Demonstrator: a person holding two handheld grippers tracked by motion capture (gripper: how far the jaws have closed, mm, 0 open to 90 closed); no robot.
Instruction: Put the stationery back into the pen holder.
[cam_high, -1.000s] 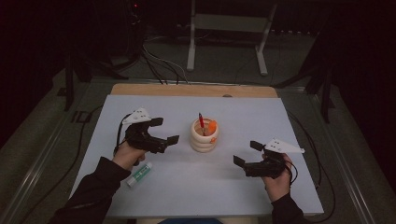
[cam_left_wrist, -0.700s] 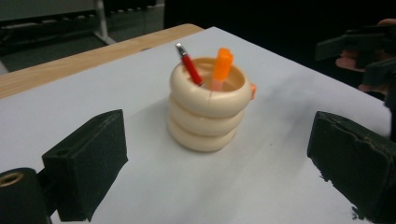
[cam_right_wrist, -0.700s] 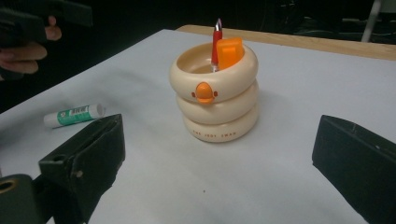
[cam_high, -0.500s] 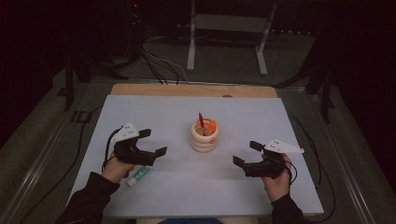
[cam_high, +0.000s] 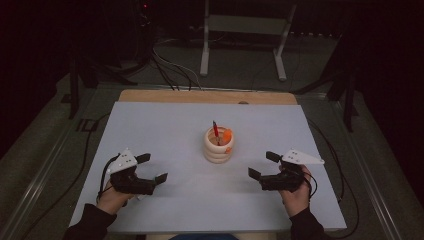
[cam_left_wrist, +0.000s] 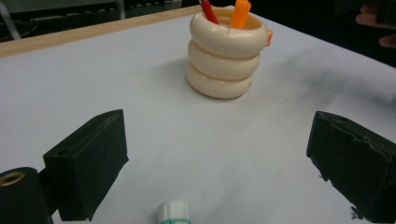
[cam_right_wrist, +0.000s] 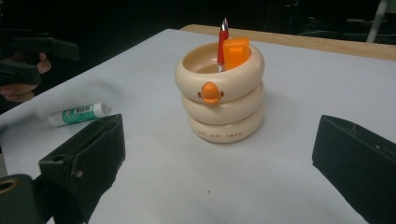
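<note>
The table (cam_high: 165, 125), covered in pale sheeting with a wooden strip along its far edge, carries everything. At its middle stands a cream holder (cam_high: 218, 146) of three stacked rings, with small lettering too fine to read; a red pen (cam_high: 215, 130) and an orange piece (cam_high: 227, 134) stand in it, their lower parts hidden inside. The left claw (cam_high: 152, 169) hangs wide open near the front-left, directly above a glue stick (cam_right_wrist: 78, 114), which the high view hides beneath it; the left gripper view cuts the stick off at its white cap. The right claw (cam_high: 262, 165) is also open and empty, front-right.
</note>
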